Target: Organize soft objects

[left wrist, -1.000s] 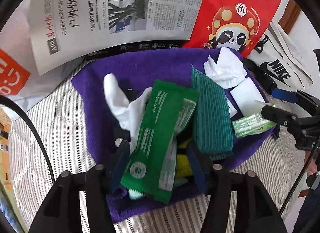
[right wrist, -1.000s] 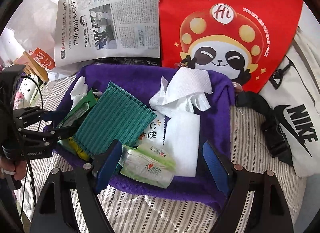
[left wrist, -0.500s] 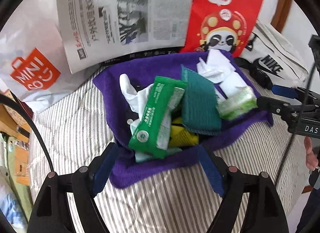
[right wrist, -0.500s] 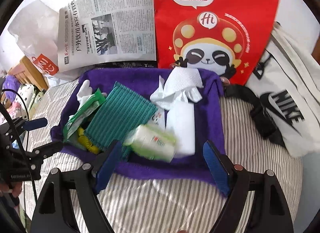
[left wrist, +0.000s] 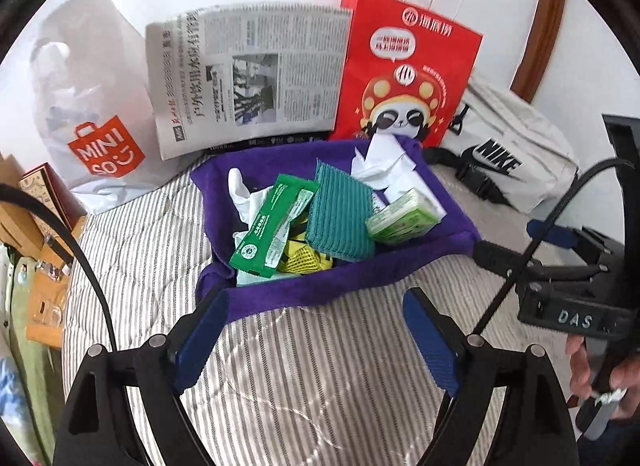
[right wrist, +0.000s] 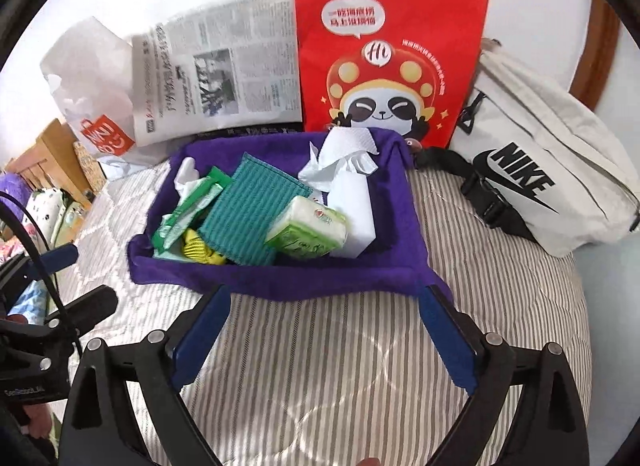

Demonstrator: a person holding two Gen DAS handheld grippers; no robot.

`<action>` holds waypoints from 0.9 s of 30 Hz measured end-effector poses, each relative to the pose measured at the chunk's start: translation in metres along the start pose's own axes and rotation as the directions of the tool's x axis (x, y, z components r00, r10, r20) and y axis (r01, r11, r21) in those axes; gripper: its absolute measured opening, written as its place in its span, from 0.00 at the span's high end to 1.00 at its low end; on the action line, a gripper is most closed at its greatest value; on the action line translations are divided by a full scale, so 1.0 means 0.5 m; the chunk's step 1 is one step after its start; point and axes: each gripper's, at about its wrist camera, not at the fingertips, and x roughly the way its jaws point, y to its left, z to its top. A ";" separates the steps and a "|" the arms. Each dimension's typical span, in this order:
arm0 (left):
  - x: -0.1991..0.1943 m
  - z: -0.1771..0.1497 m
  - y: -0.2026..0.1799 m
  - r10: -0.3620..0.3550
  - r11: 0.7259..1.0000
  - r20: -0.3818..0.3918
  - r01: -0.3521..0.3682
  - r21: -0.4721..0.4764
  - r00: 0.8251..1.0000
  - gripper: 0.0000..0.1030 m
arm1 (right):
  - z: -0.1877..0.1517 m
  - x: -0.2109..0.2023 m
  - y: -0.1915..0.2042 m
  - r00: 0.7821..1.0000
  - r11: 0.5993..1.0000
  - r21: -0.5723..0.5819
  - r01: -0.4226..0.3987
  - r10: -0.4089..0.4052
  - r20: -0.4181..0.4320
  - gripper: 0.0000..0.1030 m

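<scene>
Purple tray of soft items sits centre frame, directly ahead of both grippers. Left gripper and right gripper stand wide, empty, roughly equally near.

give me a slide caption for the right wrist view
Open right gripper above striped bedding, facing a purple towel piled with soft items.

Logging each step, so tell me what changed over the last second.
Both grippers backed away from the purple towel. The left gripper let go of the green wipes pack; the right gripper released the tissue pack, which now rests against the teal cloth. Both are open and empty. The other items on the towel stayed put.
</scene>
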 end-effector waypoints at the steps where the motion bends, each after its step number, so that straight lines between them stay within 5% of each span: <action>1: -0.009 -0.006 -0.001 0.008 1.000 0.007 -0.008 -0.009 1.000 0.15 | -0.004 -0.013 0.000 1.000 1.000 0.004 -0.004 0.004 0.008 0.08; 7: -0.068 -0.035 -0.017 0.088 0.996 0.030 -0.087 -0.034 0.996 0.15 | -0.041 -0.090 0.019 0.999 0.999 -0.031 0.045 -0.044 0.030 0.08; 27: -0.128 -0.083 -0.041 0.073 0.995 0.052 -0.069 -0.072 0.996 0.15 | -0.104 -0.180 0.010 0.997 0.999 0.024 0.045 -0.046 0.057 0.08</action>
